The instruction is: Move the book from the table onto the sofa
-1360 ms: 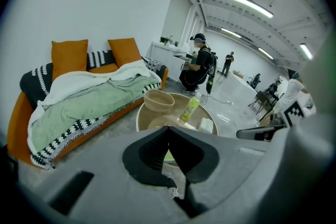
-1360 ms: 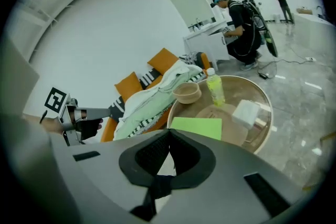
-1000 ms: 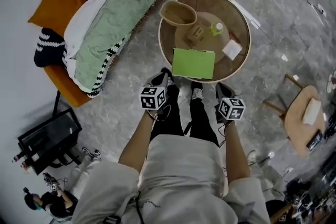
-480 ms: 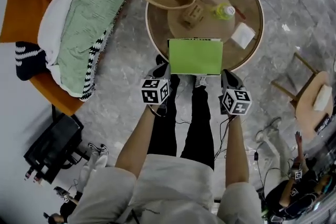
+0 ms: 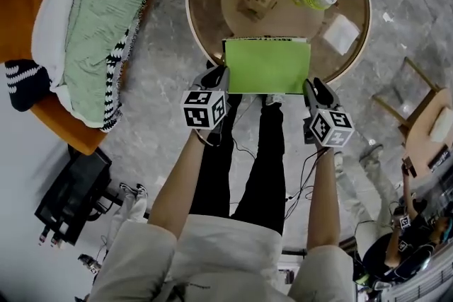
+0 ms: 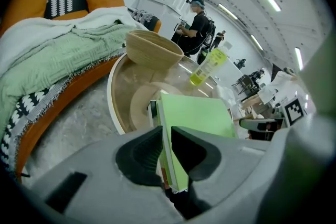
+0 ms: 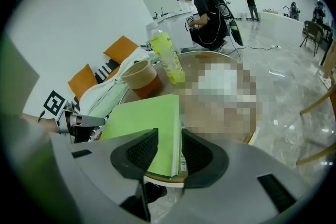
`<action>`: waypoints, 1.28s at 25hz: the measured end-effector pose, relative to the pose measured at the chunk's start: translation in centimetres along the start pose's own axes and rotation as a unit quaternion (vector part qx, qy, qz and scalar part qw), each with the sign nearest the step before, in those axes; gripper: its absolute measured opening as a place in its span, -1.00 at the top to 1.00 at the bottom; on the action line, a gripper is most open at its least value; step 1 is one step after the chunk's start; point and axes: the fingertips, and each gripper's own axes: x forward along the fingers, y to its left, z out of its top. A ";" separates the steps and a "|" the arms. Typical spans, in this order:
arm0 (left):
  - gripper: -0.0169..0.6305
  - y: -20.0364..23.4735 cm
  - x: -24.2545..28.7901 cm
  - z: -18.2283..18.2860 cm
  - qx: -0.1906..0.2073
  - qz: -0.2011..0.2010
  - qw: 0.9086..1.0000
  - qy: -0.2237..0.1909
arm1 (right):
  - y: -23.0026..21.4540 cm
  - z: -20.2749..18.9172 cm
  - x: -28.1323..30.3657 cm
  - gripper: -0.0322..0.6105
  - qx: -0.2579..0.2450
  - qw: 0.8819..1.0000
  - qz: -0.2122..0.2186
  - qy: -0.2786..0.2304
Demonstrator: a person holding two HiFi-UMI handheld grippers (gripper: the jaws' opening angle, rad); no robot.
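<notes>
- Head view: the green book (image 5: 267, 66) lies flat at the near rim of the round table (image 5: 190, 25), with the left gripper (image 5: 218, 73) and the right gripper (image 5: 312, 85) at its near corners.
- Left gripper view: the jaws are opening, still narrow, with the book's edge between them.
- Right gripper view: the jaws are opening wider around the book's edge, unclamped.

Sofa (image 5: 67, 129) cut by left edge, table (image 5: 209, 39) rim cropped at top

Thin closed book with a plain lime-green cover (image 5: 267, 65) lies flat at the near rim of the round glass-topped table (image 5: 202, 28).
</notes>
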 end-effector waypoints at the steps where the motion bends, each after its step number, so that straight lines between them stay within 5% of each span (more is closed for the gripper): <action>1: 0.77 0.1 0.1 0.0 -0.005 -0.003 1.000 0.003 | 0.0 0.1 0.1 0.49 0.004 1.000 0.003 -0.001; 8: 0.29 -0.7 1.2 -0.1 -0.004 -0.038 0.999 0.035 | 0.1 0.7 1.3 0.18 0.034 0.999 0.023 -0.010; 22: 0.27 -2.0 3.1 -1.2 -0.001 -0.054 0.995 0.086 | 1.7 1.3 5.1 0.16 -0.032 0.998 0.041 0.030; 32: 0.26 -2.0 3.1 -0.8 -0.014 -0.055 0.997 0.053 | 1.9 2.4 5.8 0.16 -0.037 0.999 0.019 0.002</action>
